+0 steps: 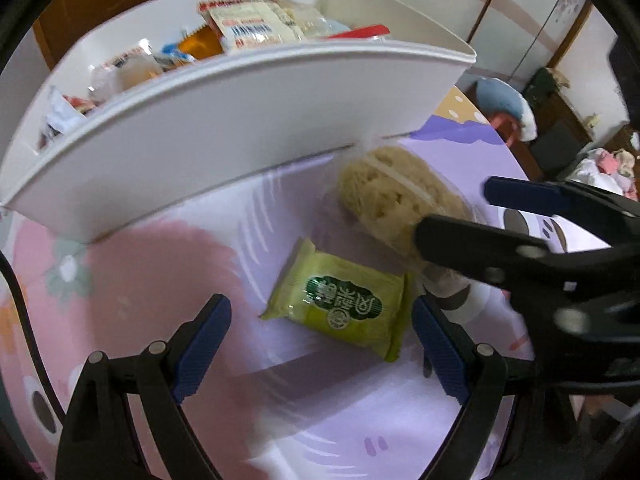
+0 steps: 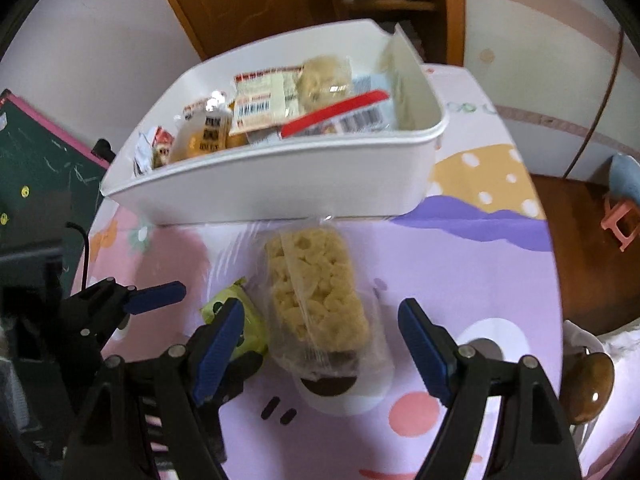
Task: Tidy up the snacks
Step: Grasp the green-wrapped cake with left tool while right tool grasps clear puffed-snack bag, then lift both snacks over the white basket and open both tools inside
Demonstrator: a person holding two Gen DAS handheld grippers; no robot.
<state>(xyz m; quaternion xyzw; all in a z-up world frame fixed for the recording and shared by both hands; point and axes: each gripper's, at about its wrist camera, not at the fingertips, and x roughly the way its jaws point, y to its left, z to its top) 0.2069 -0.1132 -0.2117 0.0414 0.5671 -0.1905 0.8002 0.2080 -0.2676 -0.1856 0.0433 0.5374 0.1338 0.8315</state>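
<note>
wooden door (image 2: 240,4), white wall (image 2: 100,52), green chalkboard (image 2: 36,160), pink stool (image 2: 624,224)

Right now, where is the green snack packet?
In the left wrist view the green snack packet lies on the tablecloth, beside the clear-wrapped puffed bar, near the white bin.

Left wrist view: steeply down, close over the green packet (image 1: 340,308) at frame centre.
Right wrist view: down from just beside it, close over the clear-wrapped cake (image 2: 316,292).
Shared: both packets, the white bin (image 1: 224,120) across the upper frame, the patterned tablecloth (image 1: 132,280).
</note>
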